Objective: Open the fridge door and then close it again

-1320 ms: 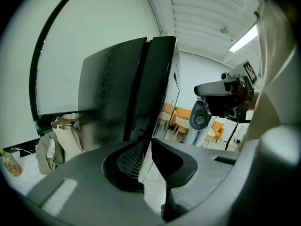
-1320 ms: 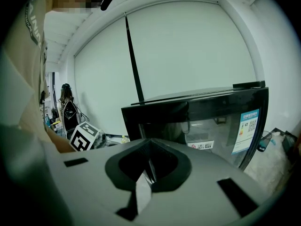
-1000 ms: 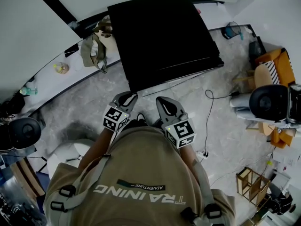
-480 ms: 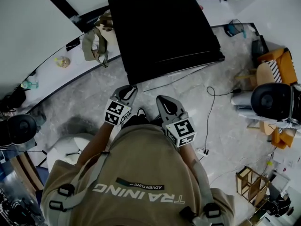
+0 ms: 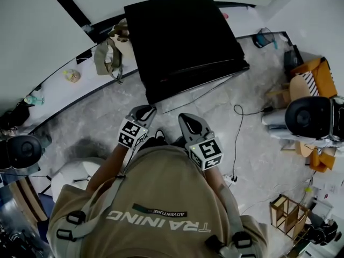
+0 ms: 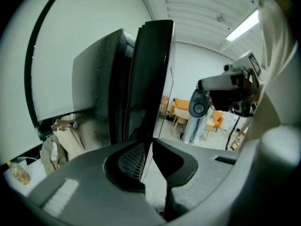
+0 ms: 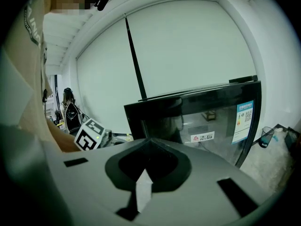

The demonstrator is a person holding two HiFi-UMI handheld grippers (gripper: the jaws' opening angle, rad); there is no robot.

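Observation:
The black fridge (image 5: 183, 36) stands just ahead of me against the wall; I look down on its top. Its glass door (image 7: 202, 121) carries stickers and appears to lie flat against the body. In the left gripper view the fridge (image 6: 146, 79) shows edge-on. My left gripper (image 5: 144, 112) and right gripper (image 5: 189, 121) hover side by side in front of the person's chest, a short way from the door and touching nothing. The left gripper (image 6: 151, 141) has its tips together and holds nothing. So does the right gripper (image 7: 150, 140).
A beige bag (image 5: 110, 55) leans left of the fridge, and a bottle (image 5: 71, 76) lies further left. A cable (image 5: 236, 138) runs over the marble floor on the right. A white stool (image 5: 75, 176), orange chair (image 5: 317, 74) and wooden rack (image 5: 287, 211) stand around.
Only the head camera has swayed slightly. Both grippers stay in about the same place before the fridge, and the door looks the same.

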